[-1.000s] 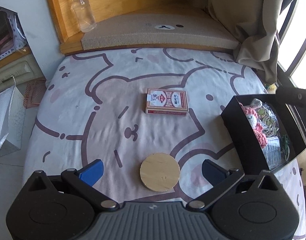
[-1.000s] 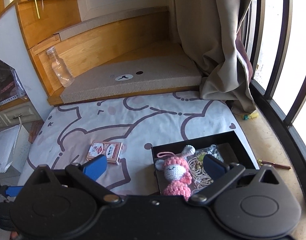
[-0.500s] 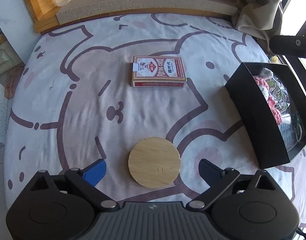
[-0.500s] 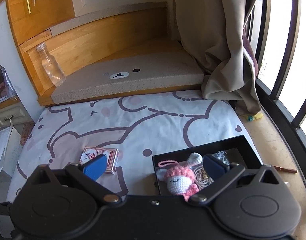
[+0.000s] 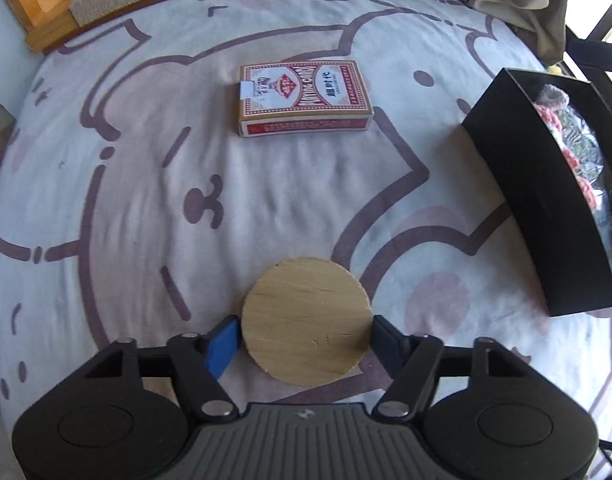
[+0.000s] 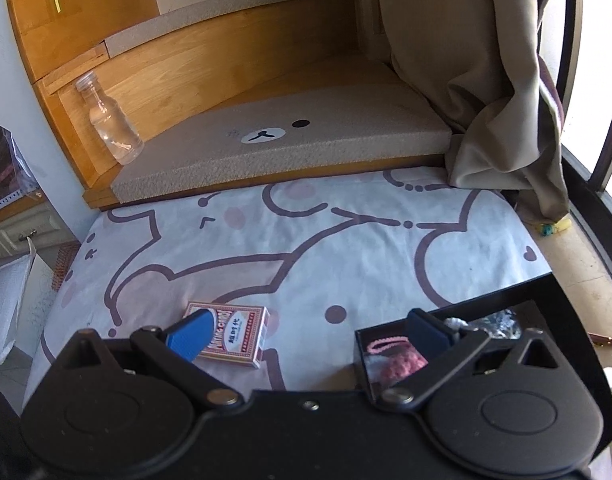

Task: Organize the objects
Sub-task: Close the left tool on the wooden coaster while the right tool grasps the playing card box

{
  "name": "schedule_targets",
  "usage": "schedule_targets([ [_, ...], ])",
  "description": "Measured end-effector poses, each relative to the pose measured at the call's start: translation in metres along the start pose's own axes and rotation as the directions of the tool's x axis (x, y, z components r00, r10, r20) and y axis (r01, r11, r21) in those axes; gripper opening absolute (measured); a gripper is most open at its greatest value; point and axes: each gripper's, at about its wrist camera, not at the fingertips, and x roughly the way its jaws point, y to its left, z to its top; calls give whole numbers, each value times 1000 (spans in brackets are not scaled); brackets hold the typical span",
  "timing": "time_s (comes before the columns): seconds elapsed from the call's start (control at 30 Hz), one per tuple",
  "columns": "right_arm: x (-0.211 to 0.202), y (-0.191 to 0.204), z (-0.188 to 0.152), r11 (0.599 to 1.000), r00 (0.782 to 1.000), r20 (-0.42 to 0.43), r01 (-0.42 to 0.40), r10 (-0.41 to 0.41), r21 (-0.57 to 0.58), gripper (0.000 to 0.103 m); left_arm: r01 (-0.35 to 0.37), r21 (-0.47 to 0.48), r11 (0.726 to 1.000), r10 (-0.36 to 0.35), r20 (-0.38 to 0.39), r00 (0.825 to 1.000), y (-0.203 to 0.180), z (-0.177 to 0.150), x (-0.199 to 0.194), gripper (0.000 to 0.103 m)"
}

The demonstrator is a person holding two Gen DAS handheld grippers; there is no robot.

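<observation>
A round wooden disc (image 5: 306, 320) lies flat on the bear-print bed cover. My left gripper (image 5: 306, 338) is low over it, its two fingers closed in on the disc's left and right edges. A red playing-card box (image 5: 304, 98) lies farther out on the cover; it also shows in the right wrist view (image 6: 232, 334). A black open box (image 5: 546, 216) with a pink crochet doll (image 6: 398, 364) and small items stands to the right. My right gripper (image 6: 306, 334) is open and empty, held above the bed between the card box and the black box.
A grey cushion (image 6: 282, 148) lies on a wooden step behind the bed, with a clear plastic bottle (image 6: 110, 120) at its left end. A beige curtain (image 6: 478, 72) hangs at the right by window bars. A white bag (image 6: 6, 308) stands at the left.
My left gripper has come down and forward onto the wooden disc and its fingers have closed from wide open to the disc's edges. My right gripper has sunk lower and stays open.
</observation>
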Motion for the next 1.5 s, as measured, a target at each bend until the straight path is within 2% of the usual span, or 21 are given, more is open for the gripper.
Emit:
schedule_targets([
  [0.1,12,8,2,1000,1000,-7,-25,25,14,103,5,19,1000,-5,10,1000,2,0,-2,68],
  [0.2,25,18,2,999,999,-23,-41,42,24,103,-52,34,998,51,29,998,10,-2,-4,68],
  [0.37,47,35,-2,998,996,-63,-60,61,14,103,-64,-48,997,65,38,997,45,-4,-5,68],
  [0.5,64,49,-6,998,994,-93,-63,63,6,103,-102,-100,990,108,50,993,69,-6,-10,68],
  [0.63,81,63,-10,999,992,-121,-40,39,-5,103,-145,-159,977,157,66,985,95,-7,-15,68],
  [0.73,94,75,-14,999,990,-139,28,-32,-33,103,-148,-218,965,166,66,984,114,-8,-17,68],
  [0.83,105,84,-17,997,987,-148,64,-70,-43,103,-158,-252,955,179,63,982,128,-11,-16,68],
  [1.2,131,100,-26,993,976,-189,105,-112,-48,103,-158,-251,955,178,59,982,135,-12,-8,68],
  [1.27,137,98,-30,992,967,-222,119,-125,-42,97,-151,-253,955,172,61,983,136,-13,-7,68],
  [1.37,136,99,-29,990,966,-217,131,-140,-59,91,-140,-262,955,161,62,985,139,-13,-9,68],
  [1.5,134,96,-26,993,962,-247,102,-115,-66,90,-138,-277,951,162,67,984,141,-13,-14,67],
])
